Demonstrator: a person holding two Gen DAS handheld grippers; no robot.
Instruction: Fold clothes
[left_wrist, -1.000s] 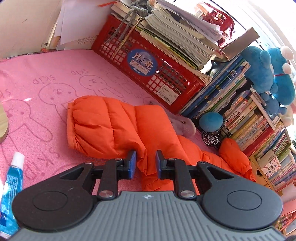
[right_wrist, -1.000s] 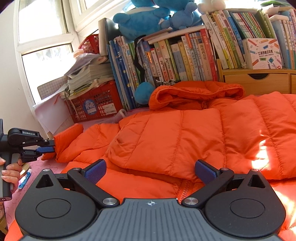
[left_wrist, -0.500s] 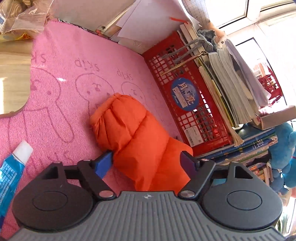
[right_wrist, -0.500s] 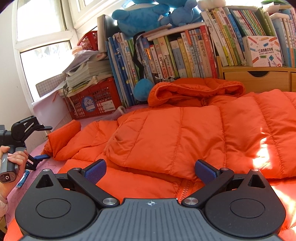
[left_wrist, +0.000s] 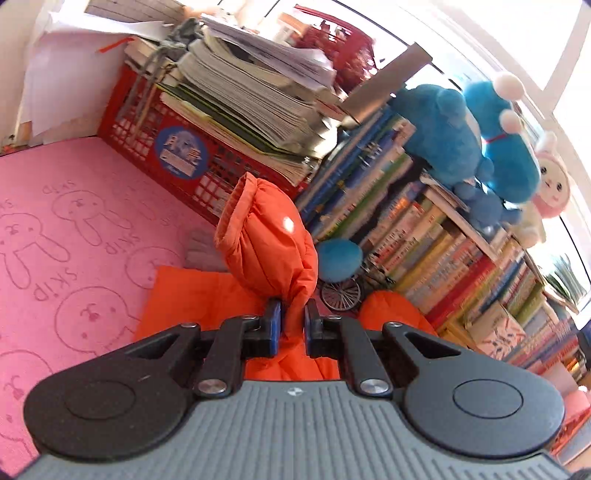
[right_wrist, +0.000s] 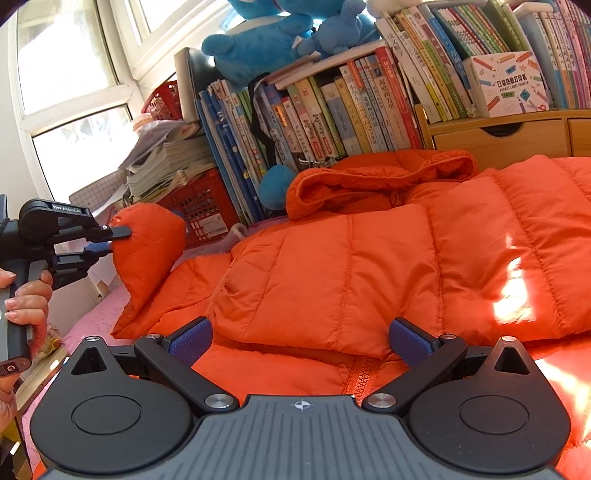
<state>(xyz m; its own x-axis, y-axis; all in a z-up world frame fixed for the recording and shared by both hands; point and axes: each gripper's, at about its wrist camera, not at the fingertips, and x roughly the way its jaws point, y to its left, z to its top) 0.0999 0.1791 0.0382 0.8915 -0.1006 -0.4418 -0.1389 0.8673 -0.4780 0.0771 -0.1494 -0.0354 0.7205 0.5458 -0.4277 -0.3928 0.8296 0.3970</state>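
The left gripper (left_wrist: 292, 317) has clamped on the orange jacket's sleeve (left_wrist: 266, 240) – half a second ago it straddled it – lifting the cuff toward 12 o'clock. The right gripper (right_wrist: 301, 341) stays wide, empty, over the jacket (right_wrist: 369, 266) on the pink mat (left_wrist: 74, 240).

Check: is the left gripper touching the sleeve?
Touching. The left wrist view shows the left gripper with its pads pinching orange fabric of the sleeve, which stands lifted above the pink mat.
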